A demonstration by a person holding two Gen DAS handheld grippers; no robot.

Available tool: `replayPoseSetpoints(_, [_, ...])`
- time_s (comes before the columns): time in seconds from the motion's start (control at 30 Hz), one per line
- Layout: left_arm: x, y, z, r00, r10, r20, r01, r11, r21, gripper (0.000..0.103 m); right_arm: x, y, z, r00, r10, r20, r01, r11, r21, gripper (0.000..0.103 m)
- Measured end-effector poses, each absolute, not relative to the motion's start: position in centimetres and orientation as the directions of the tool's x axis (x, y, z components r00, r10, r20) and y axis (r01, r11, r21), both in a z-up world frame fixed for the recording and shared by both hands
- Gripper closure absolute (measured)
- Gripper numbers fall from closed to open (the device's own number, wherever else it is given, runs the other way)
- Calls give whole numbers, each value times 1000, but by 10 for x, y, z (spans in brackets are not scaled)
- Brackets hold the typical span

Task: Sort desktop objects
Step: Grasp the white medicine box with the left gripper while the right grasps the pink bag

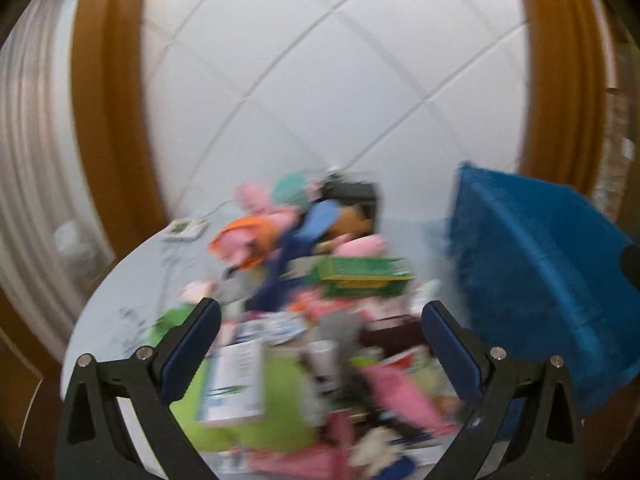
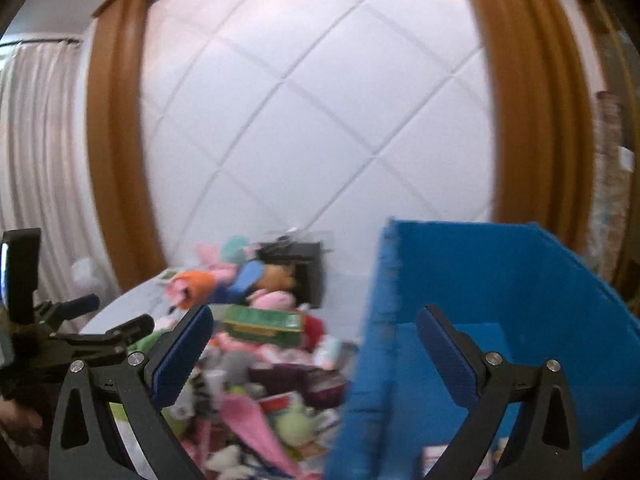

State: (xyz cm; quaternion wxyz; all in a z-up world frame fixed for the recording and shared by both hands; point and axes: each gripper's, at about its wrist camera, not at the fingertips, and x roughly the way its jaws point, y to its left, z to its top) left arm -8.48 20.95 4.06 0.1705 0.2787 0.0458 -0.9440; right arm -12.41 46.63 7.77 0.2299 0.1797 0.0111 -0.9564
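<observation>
Both grippers gape wide and hold nothing; left gripper [image 1: 322, 316] hovers over the blurred toy pile [image 1: 312, 300] on the table [image 1: 120, 292]; right gripper [image 2: 314, 322] straddles the wall of the blue bin [image 2: 500, 280], just right of the pile; green box [image 2: 262, 322] lies atop it.

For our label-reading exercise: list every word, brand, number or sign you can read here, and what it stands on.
None can be read; both views are motion-blurred.
Green box: yellow band of print, blurred.
White box: dark lines of print, too blurred.
Blue bin: no print visible.
</observation>
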Motion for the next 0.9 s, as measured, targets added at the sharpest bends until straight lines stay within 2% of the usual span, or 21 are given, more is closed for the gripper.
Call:
replayPoseSetpoints(0.23, [-87, 132, -12, -665, -322, -673, 442, -897, -7, 1, -130, 398, 36, -768, -449, -457, 482, -875, 50, 0])
replayPoseSetpoints(0.57, [-120, 111, -89, -540, -240, -807, 428, -904, -18, 1, -164, 364, -53, -644, -404, -650, 503, -863, 37, 0])
replayPoseSetpoints(0.63, [-123, 110, -96, -527, -230, -818, 422, -907, -17, 6, -168, 359, -68, -620, -391, -681, 508, -861, 32, 0])
replayPoseSetpoints(0.7, [-126, 107, -107, -509, -212, -834, 415, -909, -22, 22, -172, 354, -83, -594, -385, -706, 514, -857, 35, 0])
replayPoseSetpoints(0.73, [-125, 105, -110, -511, -188, -838, 407, -912, -43, 27, -175, 353, -90, -584, -383, -716, 516, -856, 38, 0])
replayPoseSetpoints(0.77, [-124, 103, -113, -520, -160, -839, 400, -913, -75, 29, -178, 351, -100, -566, -378, -732, 517, -855, 42, 0])
replayPoseSetpoints(0.9, [-122, 104, -111, -553, -180, -813, 387, -920, -59, 29, -192, 346, -135, -499, -351, -792, 506, -860, 62, 1])
